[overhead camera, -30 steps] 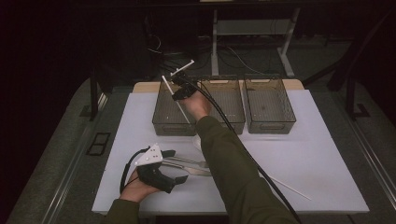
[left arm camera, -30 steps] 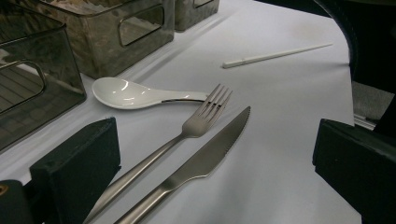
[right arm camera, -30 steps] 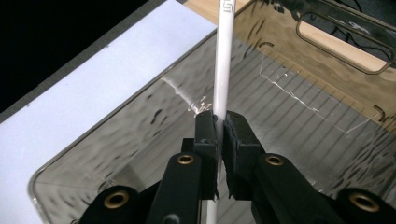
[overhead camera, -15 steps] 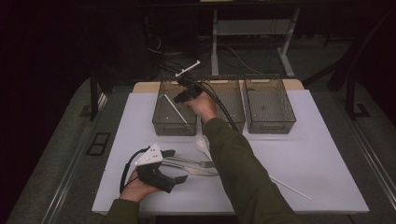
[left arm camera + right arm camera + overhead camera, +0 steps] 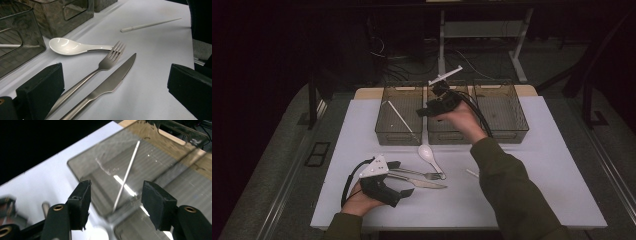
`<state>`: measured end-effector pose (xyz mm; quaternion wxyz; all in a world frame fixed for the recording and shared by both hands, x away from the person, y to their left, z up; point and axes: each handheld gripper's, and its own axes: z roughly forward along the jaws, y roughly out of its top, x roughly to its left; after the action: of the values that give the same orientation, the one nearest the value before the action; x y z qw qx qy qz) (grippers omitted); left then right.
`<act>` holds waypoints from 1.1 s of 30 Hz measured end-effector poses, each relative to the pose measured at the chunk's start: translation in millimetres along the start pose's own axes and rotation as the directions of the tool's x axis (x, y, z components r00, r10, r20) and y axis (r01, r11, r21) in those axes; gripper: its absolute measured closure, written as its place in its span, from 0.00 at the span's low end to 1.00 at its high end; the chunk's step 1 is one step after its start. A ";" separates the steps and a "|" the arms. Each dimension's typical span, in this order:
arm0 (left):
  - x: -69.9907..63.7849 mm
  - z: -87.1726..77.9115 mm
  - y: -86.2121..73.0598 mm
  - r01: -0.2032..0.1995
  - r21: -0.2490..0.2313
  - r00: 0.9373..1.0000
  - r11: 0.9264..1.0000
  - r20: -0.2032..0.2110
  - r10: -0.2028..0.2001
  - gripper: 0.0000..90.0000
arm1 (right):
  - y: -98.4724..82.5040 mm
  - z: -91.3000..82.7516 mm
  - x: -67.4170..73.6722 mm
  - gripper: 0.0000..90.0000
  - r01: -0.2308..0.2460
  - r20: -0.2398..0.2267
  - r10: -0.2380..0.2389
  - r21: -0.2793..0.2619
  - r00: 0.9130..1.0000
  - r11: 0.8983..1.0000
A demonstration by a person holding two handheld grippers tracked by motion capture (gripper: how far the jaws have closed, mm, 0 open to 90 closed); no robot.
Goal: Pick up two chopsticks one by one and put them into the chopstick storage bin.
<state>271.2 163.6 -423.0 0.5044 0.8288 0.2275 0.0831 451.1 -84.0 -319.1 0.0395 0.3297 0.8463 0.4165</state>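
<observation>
Now | chopstick (image 5: 400, 117) diagonal in left bin (image 5: 384, 131) | right gripper (image 5: 428, 111) jaws opening, empty

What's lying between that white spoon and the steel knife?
A steel fork lies between the white spoon and the knife, plain in the left gripper view.

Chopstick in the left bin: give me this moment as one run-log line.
chopstick: lying in left bin | right gripper: jaws just opening, empty, above the bins | left gripper: open over fork and knife
</observation>
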 end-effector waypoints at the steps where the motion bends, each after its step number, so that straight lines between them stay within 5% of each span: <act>1: 0.6 -0.4 0.0 -0.009 0.008 1.000 1.000 0.001 0.009 0.00 | -3.3 -4.3 -0.5 0.44 0.006 0.000 -0.006 0.002 1.000 1.000; 14: -1.3 -0.1 -1.0 0.004 0.015 1.000 1.000 0.002 -0.004 0.00 | -58.7 -66.3 -5.2 0.42 0.074 -0.001 -0.074 -0.009 0.997 0.997; 33: -3.0 2.2 -1.8 0.008 0.020 1.000 1.000 0.004 -0.008 0.00 | -159.0 -109.9 -14.5 0.50 0.086 0.044 -0.091 0.111 0.995 0.990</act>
<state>268.9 161.1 -425.4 0.4969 0.8330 0.2306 0.0770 341.4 -236.5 -366.9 0.0606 0.3037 0.8803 0.3595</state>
